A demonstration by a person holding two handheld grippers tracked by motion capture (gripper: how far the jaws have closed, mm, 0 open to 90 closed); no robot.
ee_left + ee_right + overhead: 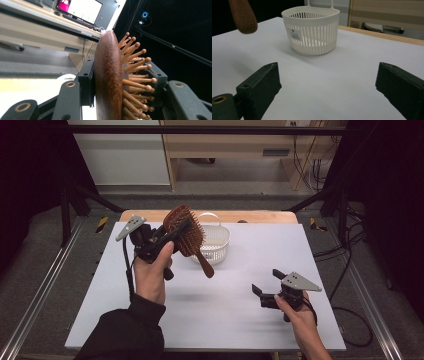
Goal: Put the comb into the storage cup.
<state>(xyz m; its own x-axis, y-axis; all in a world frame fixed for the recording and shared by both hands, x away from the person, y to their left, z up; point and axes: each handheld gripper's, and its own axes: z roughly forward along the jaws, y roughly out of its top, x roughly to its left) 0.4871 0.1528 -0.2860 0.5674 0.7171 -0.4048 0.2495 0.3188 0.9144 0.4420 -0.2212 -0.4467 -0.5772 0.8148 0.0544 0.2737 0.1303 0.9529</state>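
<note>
- The right gripper (266,287) sits low over the table (225,320), nearest the person and well apart from the basket (216,241); its jaws are spread wide with nothing between them.
- The left gripper (165,237) is raised just left of the basket, pinching the head of the hairbrush (187,232), one jaw on its wooden back and one on the bristles.
- The brush handle slants down in front of the basket.
- The basket stands upright near the table's far edge.

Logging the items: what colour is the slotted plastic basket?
White slotted plastic basket; the right gripper view shows it best.
</note>
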